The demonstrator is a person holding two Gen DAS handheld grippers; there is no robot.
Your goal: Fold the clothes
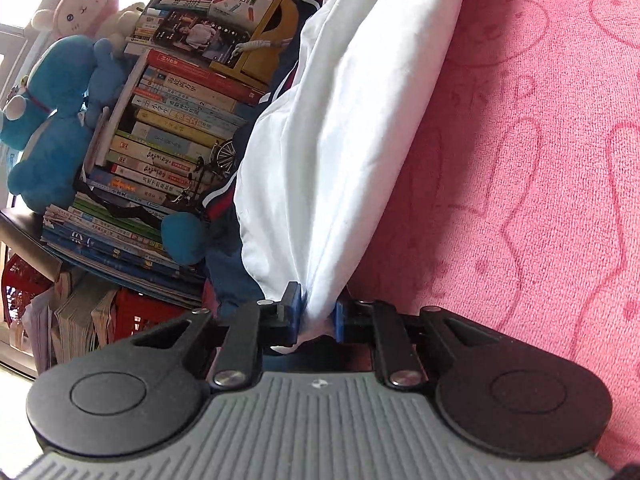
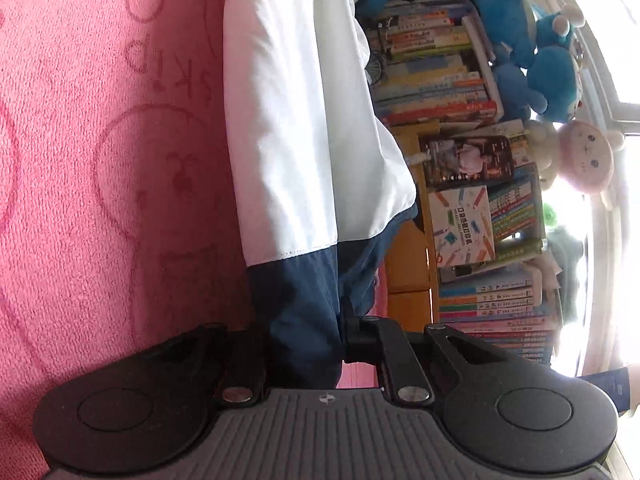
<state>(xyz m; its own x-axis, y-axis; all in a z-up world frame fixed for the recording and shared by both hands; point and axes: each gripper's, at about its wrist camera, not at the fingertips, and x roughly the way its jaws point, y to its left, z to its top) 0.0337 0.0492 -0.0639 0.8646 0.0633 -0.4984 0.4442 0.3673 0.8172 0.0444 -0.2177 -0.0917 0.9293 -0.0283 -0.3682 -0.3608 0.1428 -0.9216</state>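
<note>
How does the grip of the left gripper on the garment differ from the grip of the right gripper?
The left gripper pinches a white part of the garment, while the right gripper pinches its dark blue part. Beside the left gripper the blue pads show on both sides of the cloth; at the right gripper the cloth hides the pads. Both have their jaws shut on the same white and blue garment, with the pink blanket behind it.

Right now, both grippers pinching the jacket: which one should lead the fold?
Probably left: the left hand-held gripper pinches the white jacket at a bunched corner; the right hand-held gripper grips its wider navy hem.
</note>
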